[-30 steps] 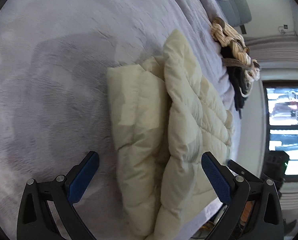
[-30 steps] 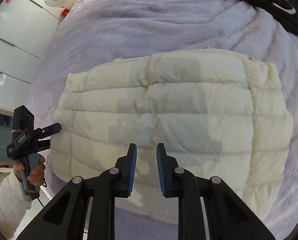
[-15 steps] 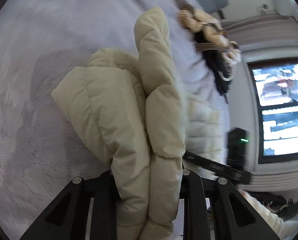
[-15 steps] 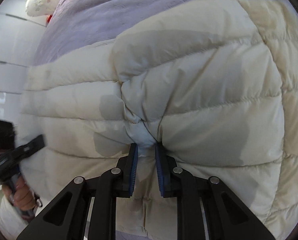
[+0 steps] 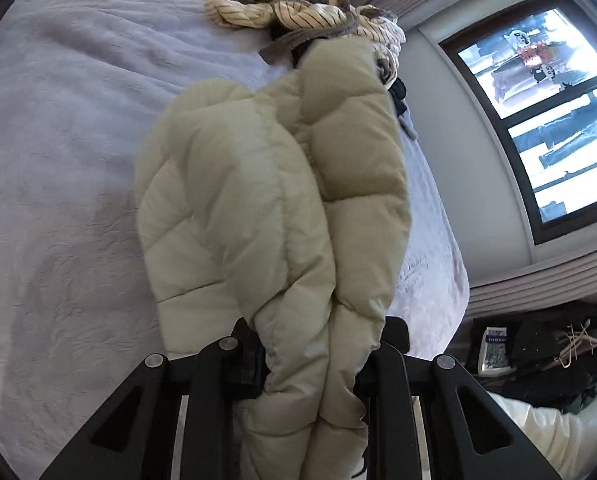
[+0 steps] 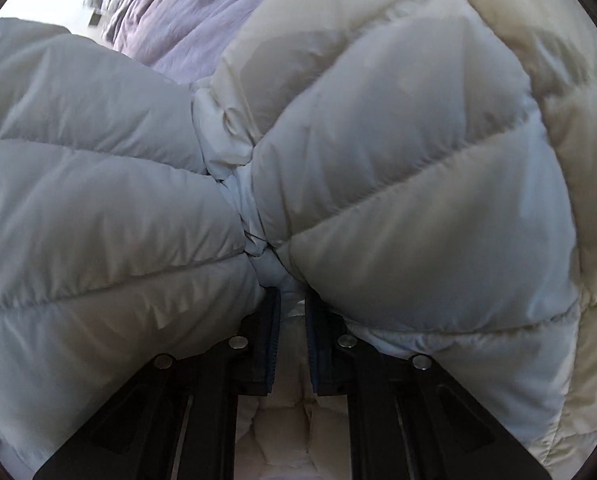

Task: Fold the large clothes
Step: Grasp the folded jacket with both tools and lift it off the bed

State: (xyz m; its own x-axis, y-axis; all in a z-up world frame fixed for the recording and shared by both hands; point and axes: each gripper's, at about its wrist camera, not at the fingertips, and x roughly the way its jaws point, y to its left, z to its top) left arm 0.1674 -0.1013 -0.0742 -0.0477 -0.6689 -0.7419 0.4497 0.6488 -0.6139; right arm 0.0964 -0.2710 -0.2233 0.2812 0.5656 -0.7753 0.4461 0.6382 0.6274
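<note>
daylight from window (image 5: 538,112) | soft shadows | fisheye-bent edges | right view slightly blurred

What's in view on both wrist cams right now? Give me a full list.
jacket: one, cream quilted, bunched and lifted over the bed, pinched in both grippers
bedspread: one, lilac, covering the bed under the jacket
striped garment: one, cream with dark stripes, heaped at the bed's far end
dark garment: one, black, at the bed's edge beside the striped garment
window: one, dark frame, right wall
dark pile: one, black, on the floor below the window
sleeve: one, white, lower right in the left view
left gripper: black, shut on jacket
right gripper: black with blue pads, shut on jacket, jaws just closing
</note>
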